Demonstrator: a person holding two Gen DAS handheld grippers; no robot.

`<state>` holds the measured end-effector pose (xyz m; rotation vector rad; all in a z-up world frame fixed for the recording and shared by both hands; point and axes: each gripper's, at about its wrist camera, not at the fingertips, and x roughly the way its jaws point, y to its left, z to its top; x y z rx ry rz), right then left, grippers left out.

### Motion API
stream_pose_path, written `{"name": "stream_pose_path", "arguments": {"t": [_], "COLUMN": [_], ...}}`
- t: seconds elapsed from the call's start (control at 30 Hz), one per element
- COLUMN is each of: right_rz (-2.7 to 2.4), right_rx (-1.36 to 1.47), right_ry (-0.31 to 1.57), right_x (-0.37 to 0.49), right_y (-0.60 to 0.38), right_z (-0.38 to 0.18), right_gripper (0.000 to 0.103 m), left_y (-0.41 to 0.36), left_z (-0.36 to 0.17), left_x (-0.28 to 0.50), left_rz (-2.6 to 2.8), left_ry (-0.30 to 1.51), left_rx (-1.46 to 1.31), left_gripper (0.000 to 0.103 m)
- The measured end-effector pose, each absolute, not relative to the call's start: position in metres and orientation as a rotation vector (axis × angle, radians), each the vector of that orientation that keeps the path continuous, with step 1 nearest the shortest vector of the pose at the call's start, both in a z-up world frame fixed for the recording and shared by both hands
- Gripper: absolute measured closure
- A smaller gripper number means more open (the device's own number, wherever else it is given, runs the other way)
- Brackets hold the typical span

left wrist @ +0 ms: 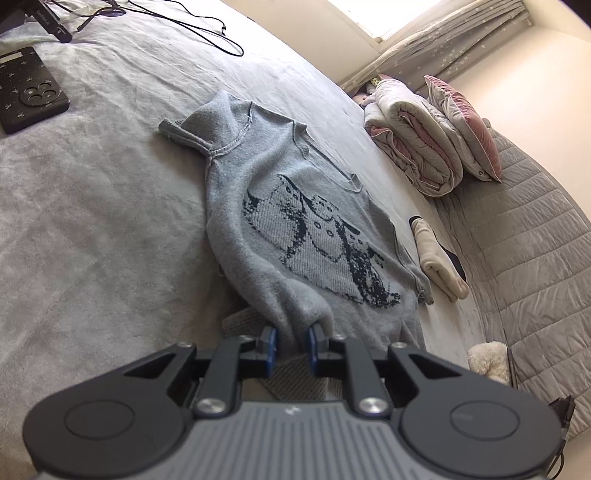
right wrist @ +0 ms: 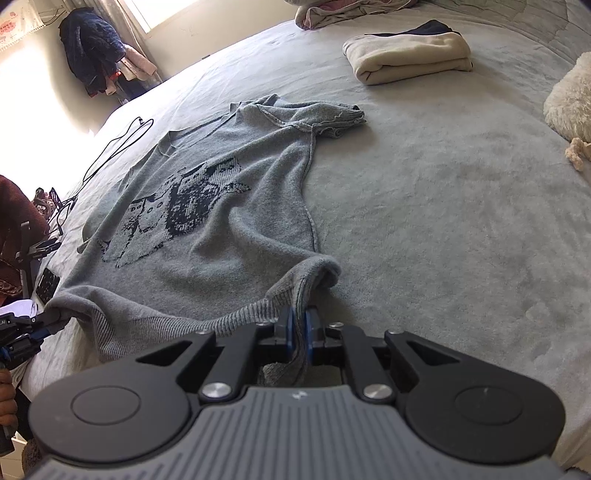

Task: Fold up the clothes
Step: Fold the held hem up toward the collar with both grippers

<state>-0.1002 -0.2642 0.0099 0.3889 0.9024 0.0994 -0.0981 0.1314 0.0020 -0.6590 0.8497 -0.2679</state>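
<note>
The left gripper is pinching a bunched corner of the grey sweater at its bottom edge, with cloth squeezed between its blue pads. The right gripper is clamping the other bottom corner of the sweater, and the ribbed hem is hanging between its blue pads too. In the right wrist view the left gripper is showing at 9 o'clock, gripping the far end of the same hem.

The sweater is lying spread out on the bed, with its dark knitted picture facing up. From the left gripper it is stretching away toward 12 o'clock, and one sleeve is folded over at the top. From the right gripper it is stretching toward 11 o'clock.

In the left wrist view a folded cream cloth is lying near the sweater at 3 o'clock. A rolled quilt and a pink pillow are sitting at 2 o'clock. A black phone is resting at 10 o'clock, and a black cable is lying at 11 o'clock. A fluffy white toy is sitting at 2 o'clock in the right wrist view.
</note>
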Motion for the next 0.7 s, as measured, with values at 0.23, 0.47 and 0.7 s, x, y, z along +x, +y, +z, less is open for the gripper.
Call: {"name": "stream_pose_path", "arguments": {"t": [0.23,0.47,0.7], "right_rz": [0.107,0.102,0.091], "right_rx": [0.368,0.394,0.425], "right_ry": [0.896,0.905,0.911], "right_x": [-0.095,-0.096,-0.098], "right_y": [-0.256,-0.259,-0.269], "right_z": [0.017,0.014,0.013], "right_gripper": [0.091,0.090,0.089], "left_y": [0.125,0.115,0.111], "left_z": [0.000,0.001,0.002], "left_x": [-0.093,-0.092,-0.091], "left_rz": [-0.285,-0.296,-0.295], "left_ry": [0.868,0.882,0.887], "left_rx": [-0.625,-0.572,-0.561], "left_gripper": [0.082,0.070,0.065]}}
